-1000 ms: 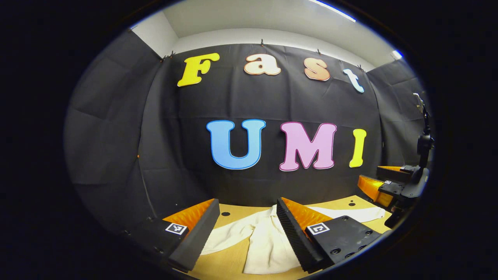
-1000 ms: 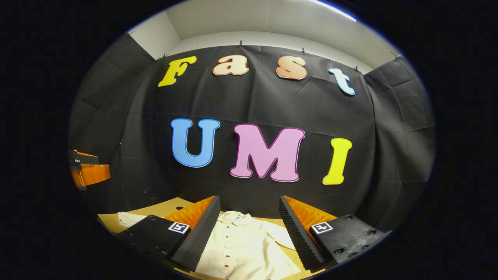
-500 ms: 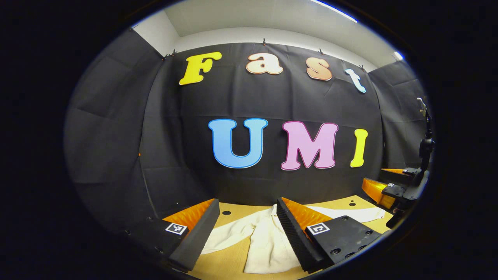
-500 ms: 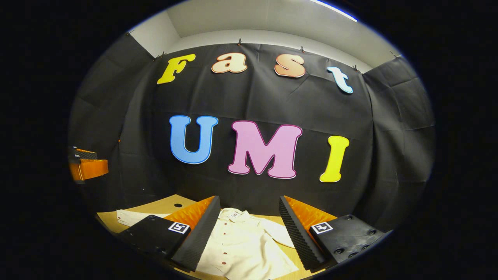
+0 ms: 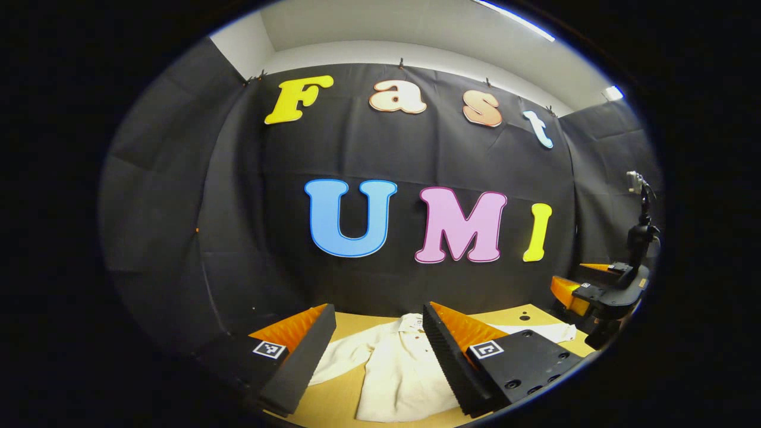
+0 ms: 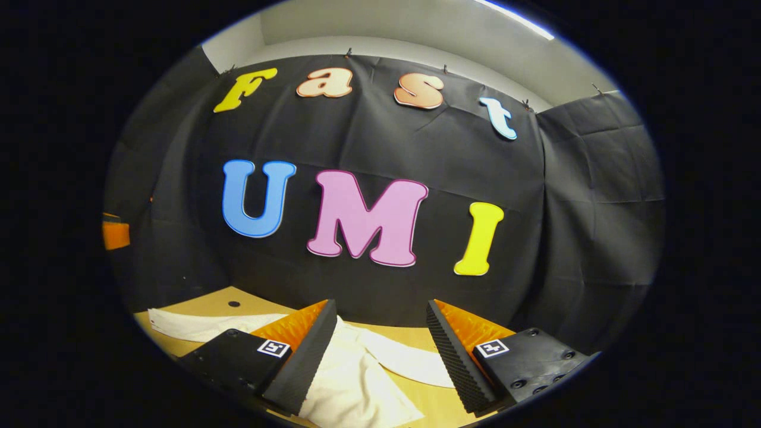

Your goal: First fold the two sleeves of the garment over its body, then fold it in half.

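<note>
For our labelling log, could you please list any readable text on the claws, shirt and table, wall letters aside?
Left claw: two coded squares, patterns only, no words.
Right claw: likewise, patterns only.
Shirt: no readable print; its collar area is too small to tell.
Table: none.

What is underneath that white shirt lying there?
The white shirt lies spread flat on a tan wooden table, whose bare top shows around it with small dark holes. Whatever lies directly beneath the cloth is covered.
</note>
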The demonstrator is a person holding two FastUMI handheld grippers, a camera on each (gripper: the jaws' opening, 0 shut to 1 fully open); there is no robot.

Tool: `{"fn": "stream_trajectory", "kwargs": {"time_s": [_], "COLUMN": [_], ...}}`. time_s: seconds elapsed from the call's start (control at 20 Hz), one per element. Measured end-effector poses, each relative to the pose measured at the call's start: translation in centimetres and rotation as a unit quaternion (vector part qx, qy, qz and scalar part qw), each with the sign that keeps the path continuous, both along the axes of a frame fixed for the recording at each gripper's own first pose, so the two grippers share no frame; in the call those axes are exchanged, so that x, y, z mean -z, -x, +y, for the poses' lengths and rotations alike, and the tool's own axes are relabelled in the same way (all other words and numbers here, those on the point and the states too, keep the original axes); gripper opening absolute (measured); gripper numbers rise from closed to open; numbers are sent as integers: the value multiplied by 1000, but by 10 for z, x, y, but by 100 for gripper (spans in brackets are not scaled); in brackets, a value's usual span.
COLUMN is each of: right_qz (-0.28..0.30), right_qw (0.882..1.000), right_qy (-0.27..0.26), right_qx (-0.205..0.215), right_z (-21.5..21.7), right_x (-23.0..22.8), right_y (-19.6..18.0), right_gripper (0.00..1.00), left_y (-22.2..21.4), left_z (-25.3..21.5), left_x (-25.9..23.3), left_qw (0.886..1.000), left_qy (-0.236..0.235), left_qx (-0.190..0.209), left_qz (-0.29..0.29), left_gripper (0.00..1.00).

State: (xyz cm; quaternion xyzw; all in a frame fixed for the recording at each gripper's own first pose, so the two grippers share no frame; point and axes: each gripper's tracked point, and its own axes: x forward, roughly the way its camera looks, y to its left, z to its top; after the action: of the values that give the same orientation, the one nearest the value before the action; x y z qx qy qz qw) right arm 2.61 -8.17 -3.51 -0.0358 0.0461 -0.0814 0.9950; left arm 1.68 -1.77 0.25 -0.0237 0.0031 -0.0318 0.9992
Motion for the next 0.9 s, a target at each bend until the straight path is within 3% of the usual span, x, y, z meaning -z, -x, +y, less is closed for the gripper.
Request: {"fn": "stream_trajectory", "kwargs": {"time_s": [0.55,0.9], "right_qz": [145,230], "right_qw": [988,966], "right_qy": [-19,-39], "right_qx": [51,107], "right_z": [-131,-234], "right_x": [128,223], "right_y": [-74,-94], "right_gripper": [97,97], "left_y": [-43,-69], "left_z": [-65,-113], "left_x": [4,16], "left_qw": [1000,999], "left_qy": [-8,-16], "left_qx": [23,23], "left_qz": [14,30], "left_gripper": [96,96]}}
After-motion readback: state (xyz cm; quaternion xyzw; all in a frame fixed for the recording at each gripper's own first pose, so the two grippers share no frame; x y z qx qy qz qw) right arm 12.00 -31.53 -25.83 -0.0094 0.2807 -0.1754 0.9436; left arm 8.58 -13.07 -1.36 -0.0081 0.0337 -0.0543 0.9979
